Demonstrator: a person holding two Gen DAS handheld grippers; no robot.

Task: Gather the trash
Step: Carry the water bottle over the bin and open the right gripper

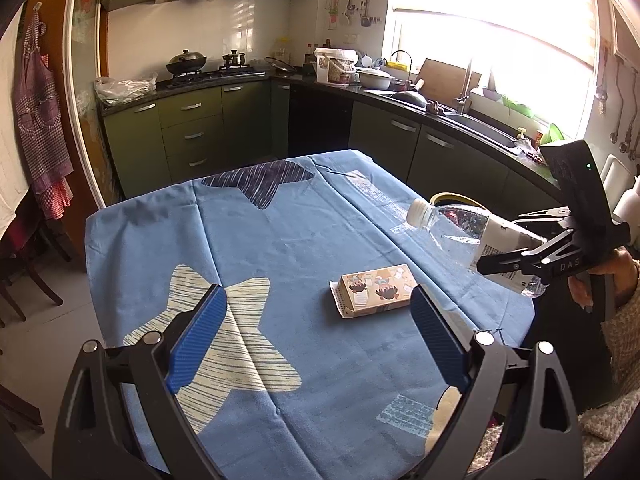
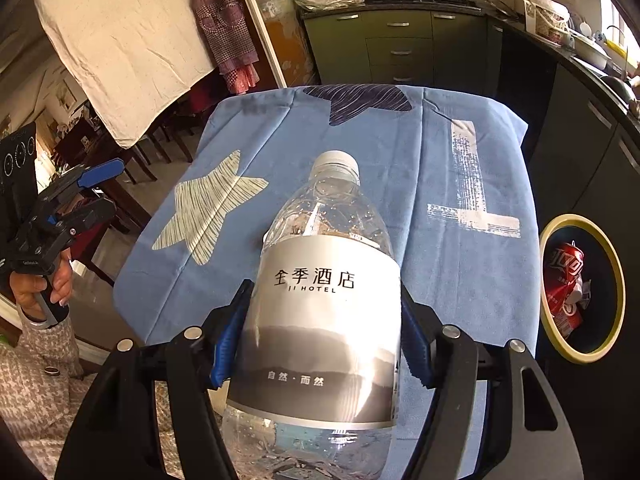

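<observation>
**Bottle held in the air, carton waiting: where this could slip**

Furthest left, the left gripper (image 1: 316,340) hovers low over the blue star-printed tablecloth (image 1: 280,240), its blue-padded jaws spread wide with nothing between them. Just ahead of it and a little right lies the small flat cardboard carton with cartoon figures (image 1: 376,290), flat on the cloth and untouched. The carton sits low and one end flap looks loose; a grasp from above could skate off its top face or drag the cloth into folds rather than lift it.

Further right, the right gripper (image 2: 320,344) is clamped on the clear plastic water bottle with a grey-white hotel label (image 2: 328,300), gripping it around the labelled middle. The bottle is off the table, lying nearly level with its white cap pointing away from the hand. The thin, seemingly empty wall may buckle under the pads, and the smooth label could let the bottle twist or slide out during the swing.

At the far right, beside the table edge and lower down, stands the round dark bin with a yellow rim (image 2: 618,280), already holding a crushed red cola can (image 2: 564,280). The bottle is long against that opening; released sideways, it might strike the rim and bounce to the floor.
</observation>
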